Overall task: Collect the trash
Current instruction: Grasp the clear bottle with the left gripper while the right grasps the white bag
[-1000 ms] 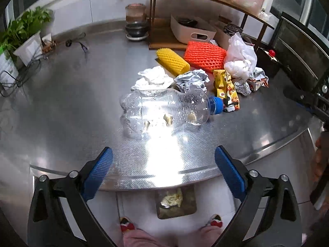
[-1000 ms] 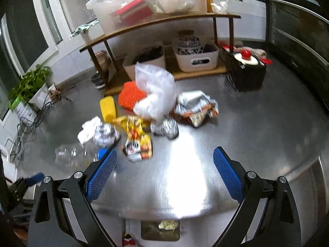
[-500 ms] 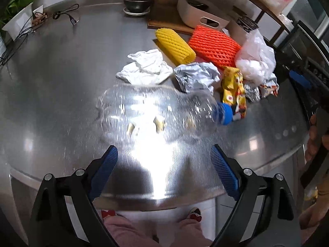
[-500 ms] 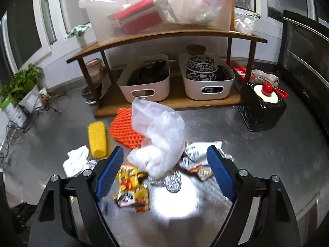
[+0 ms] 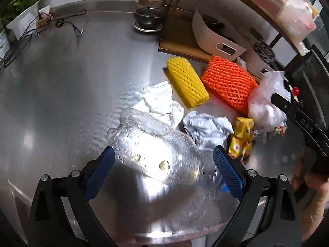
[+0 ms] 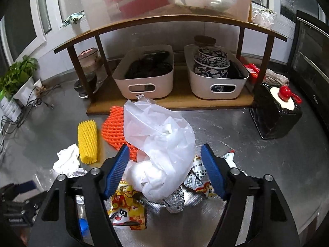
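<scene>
A clear plastic bottle (image 5: 158,150) with a blue cap lies on the steel counter (image 5: 61,82), between the open fingers of my left gripper (image 5: 162,160). A white plastic bag (image 6: 160,150) stands between the open fingers of my right gripper (image 6: 165,164); neither gripper has closed. Around them lie a yellow foam net (image 5: 187,84), an orange foam net (image 5: 228,82), a crumpled tissue (image 5: 160,103), a foil wrapper (image 5: 207,129), a yellow snack packet (image 6: 127,210), a foil ball (image 6: 174,201) and another snack wrapper (image 6: 201,179).
A wooden shelf (image 6: 170,100) at the back holds two white bins (image 6: 144,82) with dishes. A black block with a red knob (image 6: 275,111) stands at the right. A potted plant (image 5: 22,10) and cables (image 5: 20,37) sit at the far left. A jar and dark bowl (image 5: 148,18) stand beside the shelf.
Both grippers have moved forward over the counter. The left one now straddles the bottle, and the right one now straddles the white bag. Both stay open.
</scene>
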A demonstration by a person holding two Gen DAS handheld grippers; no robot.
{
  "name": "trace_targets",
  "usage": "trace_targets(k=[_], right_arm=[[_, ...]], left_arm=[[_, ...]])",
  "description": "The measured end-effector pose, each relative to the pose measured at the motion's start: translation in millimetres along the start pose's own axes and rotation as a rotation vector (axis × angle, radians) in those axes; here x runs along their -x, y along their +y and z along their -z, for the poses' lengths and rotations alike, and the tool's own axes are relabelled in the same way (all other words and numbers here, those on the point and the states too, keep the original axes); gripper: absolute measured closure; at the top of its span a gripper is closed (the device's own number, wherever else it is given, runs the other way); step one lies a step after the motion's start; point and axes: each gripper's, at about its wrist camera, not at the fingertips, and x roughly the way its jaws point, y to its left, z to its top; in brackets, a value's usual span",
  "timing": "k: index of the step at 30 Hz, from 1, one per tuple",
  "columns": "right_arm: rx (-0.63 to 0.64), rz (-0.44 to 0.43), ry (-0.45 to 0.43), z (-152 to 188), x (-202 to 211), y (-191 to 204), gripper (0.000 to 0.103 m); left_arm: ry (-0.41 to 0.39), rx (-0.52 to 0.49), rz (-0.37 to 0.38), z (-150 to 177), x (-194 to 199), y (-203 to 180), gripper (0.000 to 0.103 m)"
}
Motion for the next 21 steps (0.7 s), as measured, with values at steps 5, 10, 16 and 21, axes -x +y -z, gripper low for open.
trace_targets(k=[5, 10, 16, 21], right_arm=[[-0.004, 0.011, 0.015, 0, -7, -6, 0.039], [-0.005, 0.0, 0.034, 4, -13, -11, 0.062], [0.018, -0.025, 0.024, 3, -7, -5, 0.08], [0.027, -0.051, -0.007, 2, 7, 0, 0.082]], left_arm=[[0.023, -0.041, -0.028, -5, -14, -12, 0.012], [0.046, -0.074, -0.05, 1, -25, -19, 0.015], [0.056, -0.103, -0.063, 7, -25, -17, 0.02], [0.054, -0.114, -0.069, 11, -21, -14, 0.021]])
